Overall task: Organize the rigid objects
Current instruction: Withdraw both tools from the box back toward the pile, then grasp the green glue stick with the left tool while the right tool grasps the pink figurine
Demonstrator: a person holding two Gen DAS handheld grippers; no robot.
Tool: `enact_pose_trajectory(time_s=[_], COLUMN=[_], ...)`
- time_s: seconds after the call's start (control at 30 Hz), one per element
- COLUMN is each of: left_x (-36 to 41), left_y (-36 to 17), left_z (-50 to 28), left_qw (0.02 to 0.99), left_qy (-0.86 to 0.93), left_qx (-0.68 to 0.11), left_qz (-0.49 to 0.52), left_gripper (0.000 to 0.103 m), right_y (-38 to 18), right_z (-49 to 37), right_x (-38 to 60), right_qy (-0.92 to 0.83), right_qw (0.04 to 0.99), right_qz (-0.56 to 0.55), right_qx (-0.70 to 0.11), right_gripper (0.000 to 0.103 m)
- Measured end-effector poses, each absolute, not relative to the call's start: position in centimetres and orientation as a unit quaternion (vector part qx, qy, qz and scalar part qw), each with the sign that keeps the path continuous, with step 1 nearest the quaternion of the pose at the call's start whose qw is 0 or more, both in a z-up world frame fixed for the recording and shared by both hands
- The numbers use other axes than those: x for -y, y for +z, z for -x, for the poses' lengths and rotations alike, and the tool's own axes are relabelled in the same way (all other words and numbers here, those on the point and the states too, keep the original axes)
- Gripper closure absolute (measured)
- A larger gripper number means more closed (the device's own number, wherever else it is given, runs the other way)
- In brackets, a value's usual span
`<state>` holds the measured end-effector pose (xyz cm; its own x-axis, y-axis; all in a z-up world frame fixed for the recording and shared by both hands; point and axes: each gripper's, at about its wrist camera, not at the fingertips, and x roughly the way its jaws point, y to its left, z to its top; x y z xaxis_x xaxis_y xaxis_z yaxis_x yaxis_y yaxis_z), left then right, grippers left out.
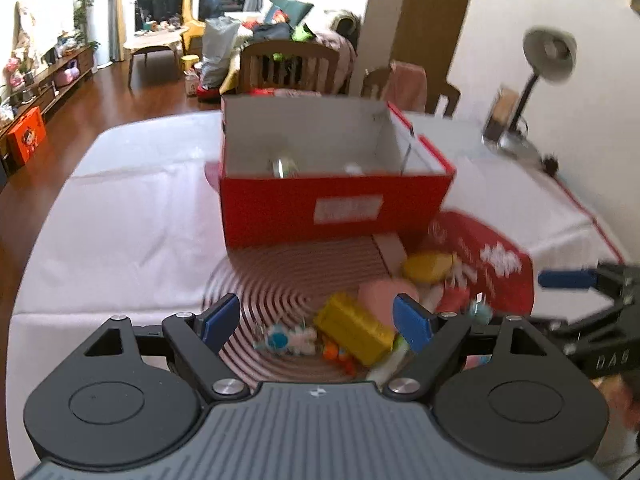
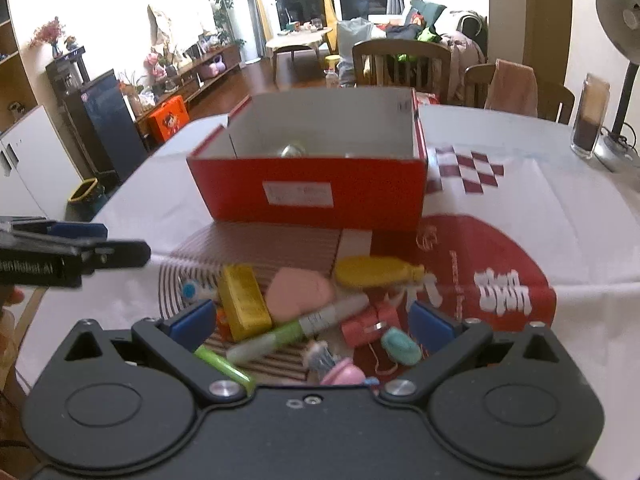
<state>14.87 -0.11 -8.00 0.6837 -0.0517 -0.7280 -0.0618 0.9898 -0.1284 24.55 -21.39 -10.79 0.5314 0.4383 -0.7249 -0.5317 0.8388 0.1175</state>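
Left tongs [image 1: 318,320], seen from the left wrist, stand spread with nothing pinched, above a heap of small toys on the table [image 1: 120,216]. Between the blue pads lie a yellow block [image 1: 354,328] and a pink piece [image 1: 386,298]; an open red box [image 1: 336,208] stands behind the heap, a shiny object inside. Right tongs [image 1: 576,280] enter at the right edge.

Right wrist view: right tongs [image 2: 314,322] spread wide, empty, over the same heap. A green-and-white pen [image 2: 296,330], a yellow bottle shape [image 2: 376,272] and a teal piece [image 2: 400,346] lie near the pads, in front of the box. Left tongs appear at the left edge.
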Motion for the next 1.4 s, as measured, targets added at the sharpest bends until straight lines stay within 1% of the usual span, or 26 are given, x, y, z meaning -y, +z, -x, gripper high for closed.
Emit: enact_pose_trajectory(time_s=[0.33, 0.57, 0.73, 0.9, 1.03, 1.27, 1.4], left_x=[3.3, 4.6, 5.4, 6.2, 6.0, 6.8, 7.1], left_y=[-14.5, -17.1, -17.8, -18.4, -18.5, -18.7, -18.9], left_z=[-14.0, -13.8, -13.7, -13.7, -13.8, -14.1, -14.7], left_qw=[0.888, 0.879, 0.880, 0.880, 0.881, 0.885, 0.886], left_qy=[-0.010, -0.008, -0.010, -0.006, -0.002, 0.009, 0.017], left_qx=[-0.457, -0.474, -0.472, -0.473, -0.469, -0.463, -0.461], left_qz=[0.053, 0.045, 0.060, 0.047, 0.067, 0.049, 0.037], left_gripper=[0.019, 0.019, 0.019, 0.019, 0.019, 0.019, 0.018], right_y=[-15.2, -17.2, -17.9, -18.4, -18.9, -19.5, -19.6], right_z=[-24.5, -24.5, -24.6, -24.9, -25.4, -26.4, -26.9], right_x=[22.4, 22.8, 22.8, 22.9, 22.8, 23.0, 22.8], right_qy=[0.273, 0.286, 0.300, 0.315, 0.321, 0.337, 0.344], right_qw=[0.854, 0.838, 0.828, 0.821, 0.817, 0.807, 0.807], right_qz=[0.096, 0.115, 0.123, 0.126, 0.128, 0.128, 0.125], right_qx=[-0.432, -0.450, -0.458, -0.460, -0.461, -0.468, -0.462], right_gripper=[0.006, 0.012, 0.014, 0.016, 0.017, 0.024, 0.024])
